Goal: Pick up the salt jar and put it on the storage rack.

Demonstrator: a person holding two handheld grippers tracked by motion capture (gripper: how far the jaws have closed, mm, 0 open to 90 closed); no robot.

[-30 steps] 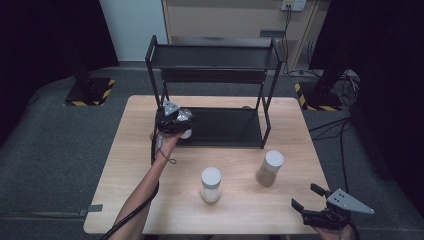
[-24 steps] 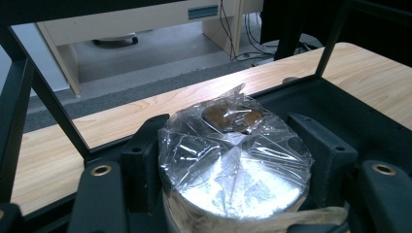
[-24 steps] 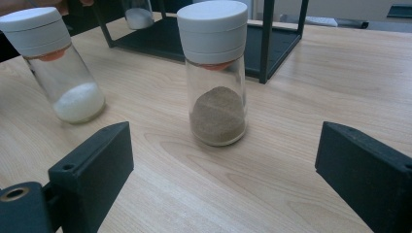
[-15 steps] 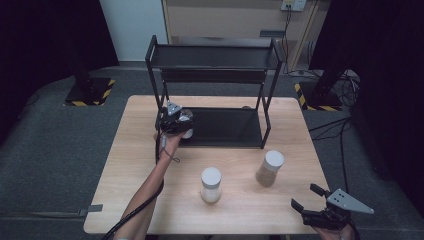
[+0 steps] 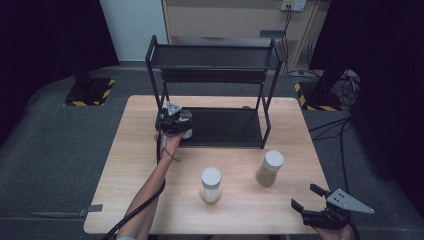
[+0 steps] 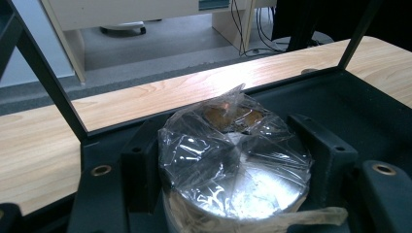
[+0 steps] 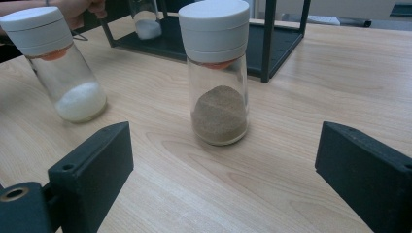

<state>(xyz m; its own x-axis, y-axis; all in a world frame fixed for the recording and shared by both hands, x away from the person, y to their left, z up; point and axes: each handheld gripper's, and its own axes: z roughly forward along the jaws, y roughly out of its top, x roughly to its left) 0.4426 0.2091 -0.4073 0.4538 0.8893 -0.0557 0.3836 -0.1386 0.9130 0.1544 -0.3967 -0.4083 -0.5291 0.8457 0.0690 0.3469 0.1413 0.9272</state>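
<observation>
My left gripper (image 5: 180,123) is shut on a glass jar (image 5: 186,132) at the front left corner of the black rack's lower shelf (image 5: 225,128). In the left gripper view the black jaws press both sides of the jar's lid (image 6: 233,170), which is wrapped in crinkled clear film. The right gripper view shows this jar (image 7: 145,22) far off with white powder in it, its base at the shelf. My right gripper (image 5: 306,197) hovers open over the table's front right corner. Its jaws (image 7: 226,165) stand wide apart and empty, facing a white-capped jar of brown powder (image 7: 217,73).
A second white-capped jar with white powder (image 5: 210,184) stands at the table's front middle, and the brown-powder jar (image 5: 270,168) stands to its right. The two-tier black rack (image 5: 215,56) fills the table's back half. Its right front post (image 5: 265,120) rises just behind the brown jar.
My left gripper has sunk a little with the wrapped jar towards the lower shelf. The right gripper and both standing jars have not moved.
</observation>
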